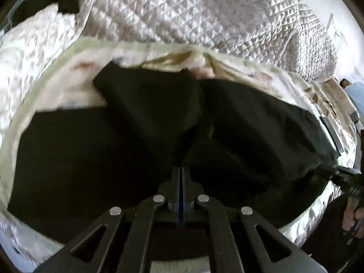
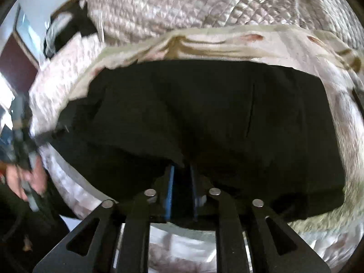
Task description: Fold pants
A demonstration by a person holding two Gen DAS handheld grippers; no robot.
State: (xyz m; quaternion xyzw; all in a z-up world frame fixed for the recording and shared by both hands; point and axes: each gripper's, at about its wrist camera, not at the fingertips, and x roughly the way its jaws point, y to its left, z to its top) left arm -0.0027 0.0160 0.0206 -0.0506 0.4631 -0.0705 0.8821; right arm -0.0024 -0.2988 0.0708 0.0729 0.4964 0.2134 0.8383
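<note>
Your bed fills both views, covered by a white quilted bedspread [image 1: 204,16] stitched in small diamonds, with a cream sheet or blanket [image 2: 204,43] printed in faint reddish and tan marks lying across it. On that cream layer lie the black fabric pants [image 1: 136,136], spread wide, their long axis running side to side across both pictures; which end is the waist you cannot tell through the blur. In the left wrist view the cloth rises in a ridge toward your left gripper [image 1: 181,170], whose blue-padded fingers are clenched together with a fold of the pants pinched at their tips. In the right wrist view the near edge of the pants drapes over your right gripper [image 2: 182,170]; its blue fingers [image 2: 170,182] stand slightly apart with cloth hanging between them, and whether the pads press on it cannot be told. Your right hand [image 1: 351,213] shows at the left view's right edge, your left hand [image 2: 25,179] at the right view's left edge. A dark heap [image 2: 75,29] lies at the bedspread's far left. Beyond it stands a dark brown panel [image 2: 16,61] against a pale wall.
</note>
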